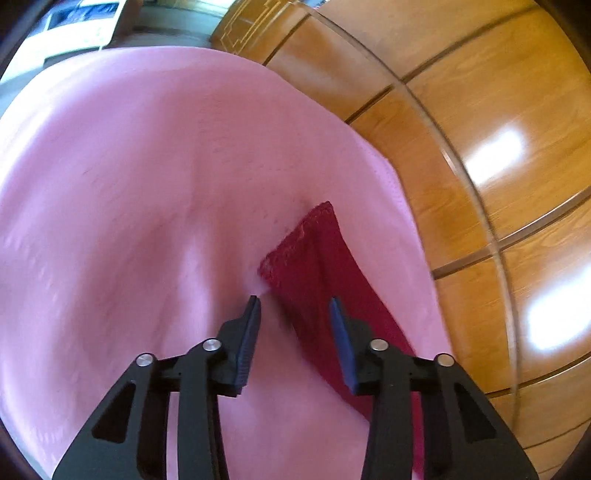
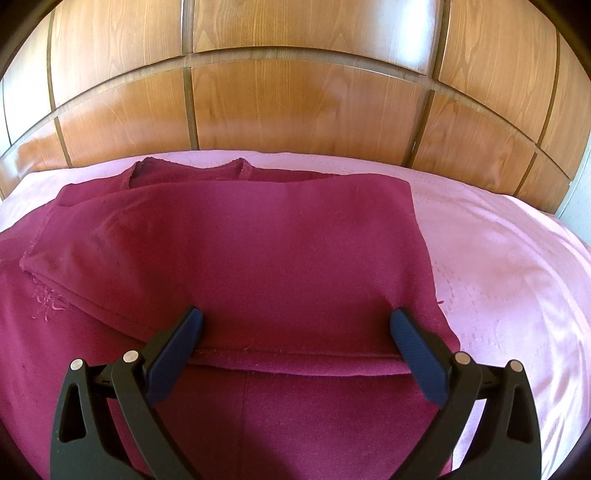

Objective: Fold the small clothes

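Observation:
A dark red garment [image 2: 258,258] lies on a pink bedsheet [image 2: 509,266], with one part folded over onto the body. My right gripper [image 2: 295,325] is wide open just above it, over the folded hem. In the left wrist view a sleeve end of the garment [image 1: 314,266] lies on the pink sheet [image 1: 129,184]. My left gripper [image 1: 294,304] is open and empty, its fingers standing either side of the sleeve's near part, just above it.
A glossy wooden headboard [image 2: 295,103] rises right behind the bed and also shows at the right of the left wrist view [image 1: 480,129]. A white piece of furniture [image 1: 81,22] stands beyond the bed's far edge.

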{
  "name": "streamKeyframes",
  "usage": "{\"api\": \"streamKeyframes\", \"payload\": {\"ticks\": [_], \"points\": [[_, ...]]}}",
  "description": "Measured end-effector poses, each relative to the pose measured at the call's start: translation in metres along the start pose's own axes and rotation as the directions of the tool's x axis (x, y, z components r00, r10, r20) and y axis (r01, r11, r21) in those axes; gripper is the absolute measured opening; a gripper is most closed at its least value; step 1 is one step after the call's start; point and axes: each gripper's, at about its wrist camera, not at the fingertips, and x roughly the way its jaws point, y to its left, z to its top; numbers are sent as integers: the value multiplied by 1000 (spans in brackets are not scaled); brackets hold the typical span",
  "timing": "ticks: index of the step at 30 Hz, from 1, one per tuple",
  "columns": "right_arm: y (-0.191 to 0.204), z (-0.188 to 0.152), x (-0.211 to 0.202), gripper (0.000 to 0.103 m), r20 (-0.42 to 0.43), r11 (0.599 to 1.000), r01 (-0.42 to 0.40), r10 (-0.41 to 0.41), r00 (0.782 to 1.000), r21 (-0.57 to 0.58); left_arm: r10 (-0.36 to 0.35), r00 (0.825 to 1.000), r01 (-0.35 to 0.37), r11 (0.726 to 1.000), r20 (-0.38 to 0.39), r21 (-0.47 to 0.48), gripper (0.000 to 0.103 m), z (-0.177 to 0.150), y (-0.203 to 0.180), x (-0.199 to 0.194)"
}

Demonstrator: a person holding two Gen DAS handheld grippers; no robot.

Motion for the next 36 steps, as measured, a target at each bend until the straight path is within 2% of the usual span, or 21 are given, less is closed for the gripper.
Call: {"api": "streamKeyframes", "payload": {"ticks": [2, 4, 5, 9, 13, 16, 19, 22, 24, 26, 28, 31, 32, 33, 34, 35, 36], "points": [[0, 0, 0, 101, 0, 1000, 0, 0, 1000, 0, 32, 999, -32, 999, 3, 20, 28, 1, -4, 9], [0, 0, 0, 101, 0, 1000, 0, 0, 1000, 0, 44, 999, -44, 999, 6, 28, 16, 4, -7, 13], [0, 0, 0, 101, 0, 1000, 0, 0, 1000, 0, 27, 1000, -27, 999, -4, 32, 7, 4, -9, 13], [0, 0, 0, 101, 1, 1000, 0, 0, 1000, 0, -60, 998, 59, 995, 13, 85, 7, -4, -27, -4], [0, 0, 0, 101, 0, 1000, 0, 0, 1000, 0, -157, 988, 154, 974, 2, 167, 7, -23, -59, -22], [0, 0, 0, 101, 1, 1000, 0, 0, 1000, 0, -202, 979, 200, 948, -19, 246, 7, -47, -87, -32], [0, 0, 0, 101, 1, 1000, -1, 1, 1000, 0, -235, 971, 239, 911, -54, 337, 7, -78, -119, -36], [0, 0, 0, 101, 0, 1000, 0, 0, 1000, 0, -269, 956, 292, 856, -116, 427, 7, -118, -153, -36], [0, 0, 0, 101, 1, 1000, 0, 0, 1000, 0, -277, 949, 316, 830, -153, 460, 7, -141, -169, -33], [0, -1, 0, 101, 1, 1000, -1, 1, 1000, 0, -298, 930, 366, 795, -214, 484, 7, -166, -184, -26], [0, -1, 0, 101, 1, 1000, -1, 1, 1000, 0, -291, 918, 392, 768, -268, 506, 7, -193, -199, -16], [0, -1, 0, 101, 0, 1000, -1, 1, 1000, 1, -258, 911, 401, 739, -322, 542, 7, -222, -213, -2], [0, 0, 0, 101, -1, 1000, -2, 2, 1000, 1, -239, 912, 396, 728, -335, 559, 11, -232, -218, 2], [0, 1, 0, 101, -3, 1000, -5, 5, 1000, 2, -229, 911, 395, 721, -342, 570, 25, -240, -217, 0], [-1, 2, 1, 101, -7, 1000, -9, 9, 1000, 4, -224, 911, 395, 716, -347, 575, 33, -245, -218, 0], [-1, 3, 1, 101, -9, 1000, -11, 11, 1000, 5, -231, 909, 400, 717, -347, 571, 53, -248, -217, -2], [-2, 4, 1, 101, -11, 1000, -12, 12, 1000, 5, -248, 906, 409, 720, -342, 561, 64, -248, -216, -6]]}}
